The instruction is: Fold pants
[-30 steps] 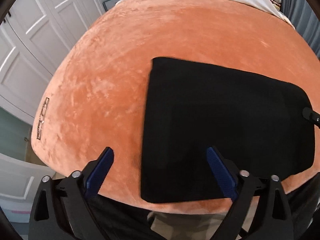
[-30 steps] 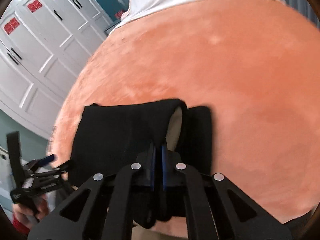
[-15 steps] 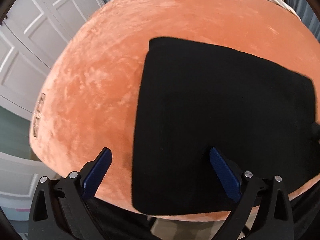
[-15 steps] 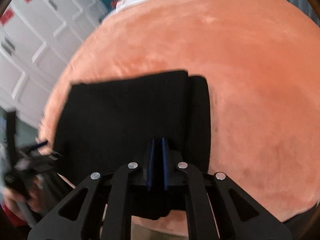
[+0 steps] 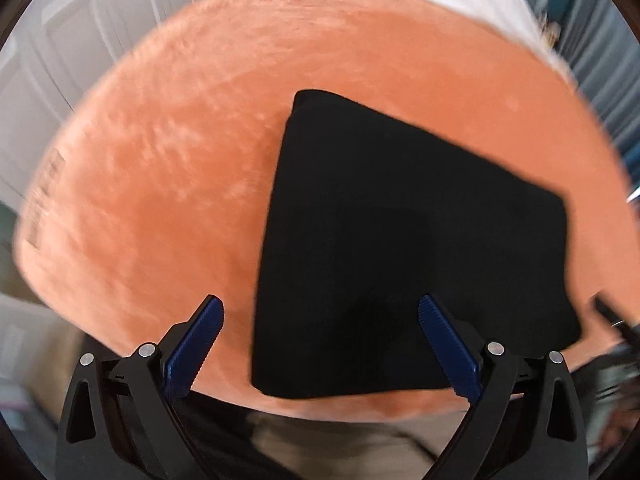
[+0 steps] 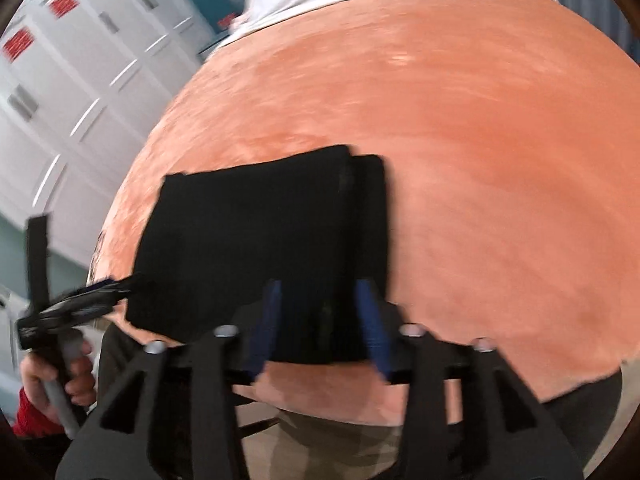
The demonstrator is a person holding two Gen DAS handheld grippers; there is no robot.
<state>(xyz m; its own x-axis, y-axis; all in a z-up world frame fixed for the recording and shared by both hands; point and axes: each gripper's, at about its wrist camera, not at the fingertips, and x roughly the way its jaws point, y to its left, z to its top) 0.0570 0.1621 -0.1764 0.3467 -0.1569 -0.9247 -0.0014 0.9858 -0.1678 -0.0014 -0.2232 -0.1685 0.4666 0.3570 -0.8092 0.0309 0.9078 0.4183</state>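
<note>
Released: right gripper [image 6: 322,326] jaws have just been opening, letting go of the near edge of the folded black fabric pants [image 6: 256,248], which now lie flat near the front edge of the orange plush bedspread [image 6: 500,160].

Its blue pads still straddle that edge, so pulling back carelessly could snag the top layer and undo the fold. Left gripper [image 5: 320,344] hovers wide open, empty, above the pants' left edge.

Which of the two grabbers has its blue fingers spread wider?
The left gripper: its fingers gape wide, while the right gripper is only partly open.
</note>
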